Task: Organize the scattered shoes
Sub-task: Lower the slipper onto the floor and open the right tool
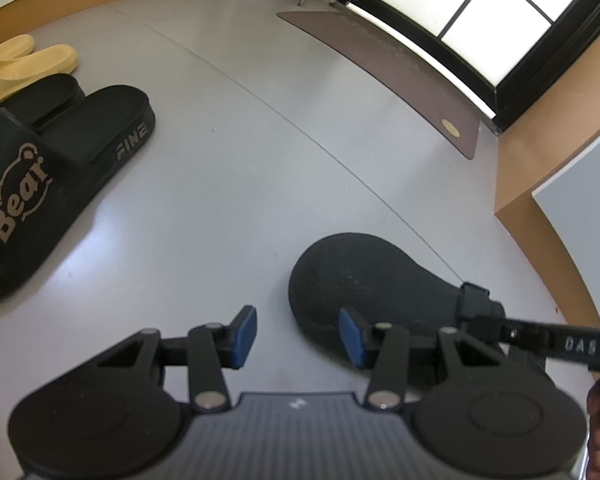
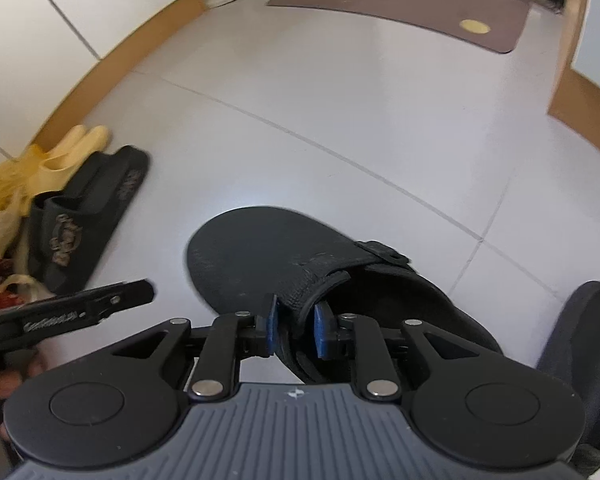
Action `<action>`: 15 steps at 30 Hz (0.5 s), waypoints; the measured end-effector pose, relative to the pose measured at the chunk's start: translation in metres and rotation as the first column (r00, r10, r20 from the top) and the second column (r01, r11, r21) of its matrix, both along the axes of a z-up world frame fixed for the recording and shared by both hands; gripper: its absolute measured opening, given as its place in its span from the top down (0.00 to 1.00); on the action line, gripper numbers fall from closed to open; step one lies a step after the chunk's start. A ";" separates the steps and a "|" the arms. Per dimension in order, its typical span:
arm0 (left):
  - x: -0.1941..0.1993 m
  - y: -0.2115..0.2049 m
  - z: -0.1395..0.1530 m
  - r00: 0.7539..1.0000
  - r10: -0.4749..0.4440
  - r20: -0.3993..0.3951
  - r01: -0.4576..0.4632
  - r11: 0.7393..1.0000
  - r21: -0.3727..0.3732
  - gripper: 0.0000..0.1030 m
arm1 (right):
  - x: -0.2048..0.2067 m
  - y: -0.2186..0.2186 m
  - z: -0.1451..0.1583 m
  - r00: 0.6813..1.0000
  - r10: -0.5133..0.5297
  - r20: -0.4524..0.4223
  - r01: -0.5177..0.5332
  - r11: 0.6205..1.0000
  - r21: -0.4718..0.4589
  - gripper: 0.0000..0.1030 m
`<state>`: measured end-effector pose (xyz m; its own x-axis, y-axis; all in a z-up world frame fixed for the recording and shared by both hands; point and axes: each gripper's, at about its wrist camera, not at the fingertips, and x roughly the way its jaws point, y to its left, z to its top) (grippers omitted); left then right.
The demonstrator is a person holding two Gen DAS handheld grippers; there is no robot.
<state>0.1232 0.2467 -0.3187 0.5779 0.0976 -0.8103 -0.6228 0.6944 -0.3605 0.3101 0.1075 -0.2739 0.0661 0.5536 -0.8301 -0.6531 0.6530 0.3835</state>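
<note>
Now the right tongs [image 2: 294, 330] pinch the black clog [image 2: 260, 252] at its collar; the left tongs [image 1: 298, 338] gape empty. Carry it level to beside the black slippers [image 2: 88, 216].

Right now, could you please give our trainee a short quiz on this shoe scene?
1. True or false: the right hand-held gripper has its pads on the rim of the black clog.
2. Which pair lies nearest the wall: A yellow slippers, B Bear slides, C white sneakers?
3. Fill in: nothing lies between the pads of the ___ hand-held gripper.

Key: 1 true; 2 A; 3 left.
</note>
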 end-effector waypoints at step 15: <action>-0.002 0.001 -0.001 1.000 0.003 0.002 -0.003 1.000 -0.008 0.53 | 0.005 -0.037 0.019 0.959 -0.282 -0.012 0.282 0.955 0.094 0.49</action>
